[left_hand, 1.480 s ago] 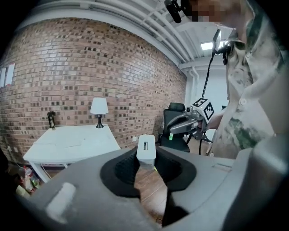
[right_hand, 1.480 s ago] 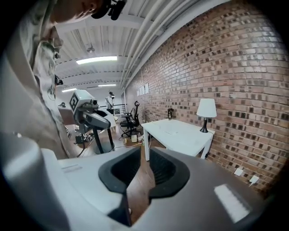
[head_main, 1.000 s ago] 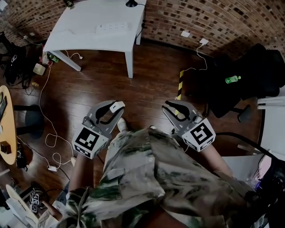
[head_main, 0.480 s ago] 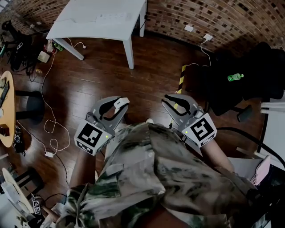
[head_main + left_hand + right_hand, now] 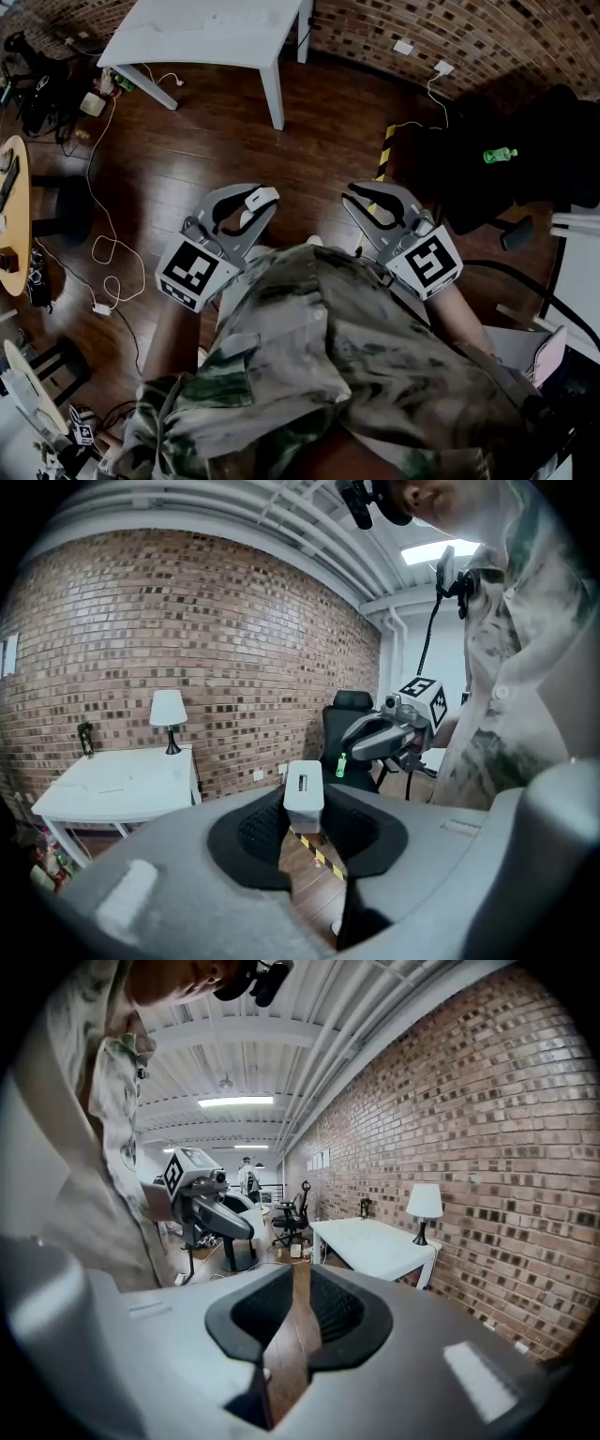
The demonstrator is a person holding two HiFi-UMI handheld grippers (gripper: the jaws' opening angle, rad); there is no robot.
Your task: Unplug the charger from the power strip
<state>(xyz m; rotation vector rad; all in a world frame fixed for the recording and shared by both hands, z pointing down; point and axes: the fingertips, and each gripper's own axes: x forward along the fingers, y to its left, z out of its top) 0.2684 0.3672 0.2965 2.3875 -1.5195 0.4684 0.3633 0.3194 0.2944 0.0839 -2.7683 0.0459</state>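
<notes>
We look down on a dim, underexposed floor [image 5: 309, 141]; ceiling lights [image 5: 234, 1102] glare in our gripper views, edges bend and darken, the near foreground blurs.

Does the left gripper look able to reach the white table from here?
Probably not yet. The left gripper, holding the charger, sits by the person's body; the table stands well across the floor.

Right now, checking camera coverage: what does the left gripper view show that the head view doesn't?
Left gripper view only: a white-shaded table lamp. Head view only: a loose white cable on the dark wooden floor. Both: the white block-shaped charger clamped in the left gripper, the white rectangular table and the small green bottle.
</notes>
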